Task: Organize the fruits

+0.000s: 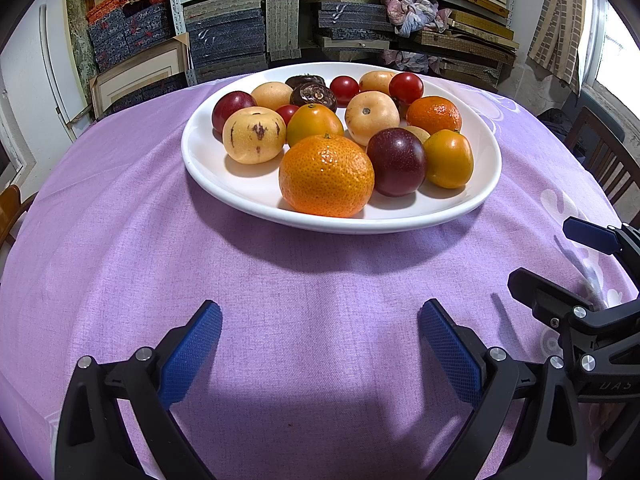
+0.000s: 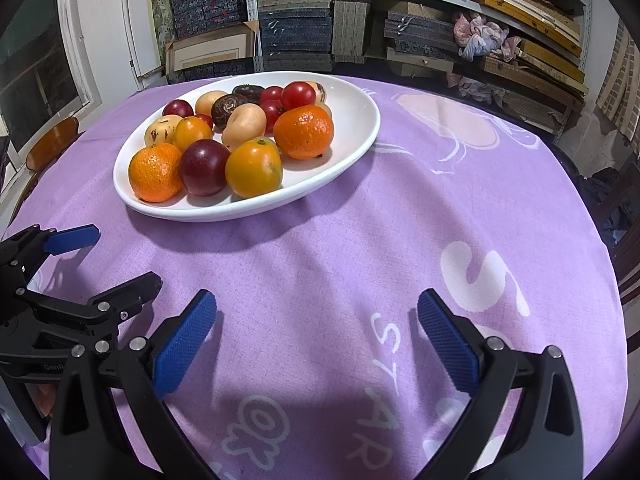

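A white oval plate (image 1: 224, 178) (image 2: 352, 120) on the purple cloth holds several fruits: a large mandarin (image 1: 326, 176) (image 2: 155, 172) at its near edge, a dark plum (image 1: 396, 162) (image 2: 204, 167), a yellow-orange fruit (image 1: 448, 159) (image 2: 254, 168), pale yellow melons (image 1: 254, 135), cherry tomatoes (image 1: 406, 87) and dark brown fruits (image 1: 313, 95). My left gripper (image 1: 320, 328) hovers open over bare cloth short of the plate. My right gripper (image 2: 316, 320) is open too, to the right of the plate, and empty. Each gripper shows at the edge of the other's view.
The round table's purple cloth (image 2: 400, 220) carries white letters on the right side. Shelves of stacked boxes (image 1: 240, 32) fill the back wall. Wooden chairs stand at the left (image 2: 52, 144) and right (image 1: 608, 156) of the table.
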Demonstrator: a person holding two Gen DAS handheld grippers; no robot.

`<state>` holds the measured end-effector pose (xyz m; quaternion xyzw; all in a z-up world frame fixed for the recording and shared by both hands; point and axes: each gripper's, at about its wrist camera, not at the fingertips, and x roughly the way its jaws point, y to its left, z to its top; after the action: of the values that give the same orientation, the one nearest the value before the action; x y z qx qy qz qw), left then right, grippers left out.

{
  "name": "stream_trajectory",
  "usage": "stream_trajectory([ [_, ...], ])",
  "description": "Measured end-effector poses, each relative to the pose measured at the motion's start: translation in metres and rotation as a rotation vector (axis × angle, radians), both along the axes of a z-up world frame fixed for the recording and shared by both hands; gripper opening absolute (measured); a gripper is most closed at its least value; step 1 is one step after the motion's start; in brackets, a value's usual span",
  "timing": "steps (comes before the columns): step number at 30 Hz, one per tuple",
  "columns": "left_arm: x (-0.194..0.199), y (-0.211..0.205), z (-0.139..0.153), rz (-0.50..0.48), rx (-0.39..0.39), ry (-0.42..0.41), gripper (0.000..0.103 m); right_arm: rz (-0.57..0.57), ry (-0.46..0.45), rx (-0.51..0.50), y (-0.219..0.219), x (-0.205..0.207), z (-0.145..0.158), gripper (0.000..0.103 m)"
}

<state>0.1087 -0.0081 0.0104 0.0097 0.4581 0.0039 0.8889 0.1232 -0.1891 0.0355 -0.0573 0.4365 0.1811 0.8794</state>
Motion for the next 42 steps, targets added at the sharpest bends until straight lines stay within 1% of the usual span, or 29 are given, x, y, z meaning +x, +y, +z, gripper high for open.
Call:
stream_trajectory([
  [42,-0.001,-0.0003,0.0002,0.0,-0.001,0.0,0.1,0.003,0.015,0.015,-0.003,0.0005,-0.0074,0.099],
])
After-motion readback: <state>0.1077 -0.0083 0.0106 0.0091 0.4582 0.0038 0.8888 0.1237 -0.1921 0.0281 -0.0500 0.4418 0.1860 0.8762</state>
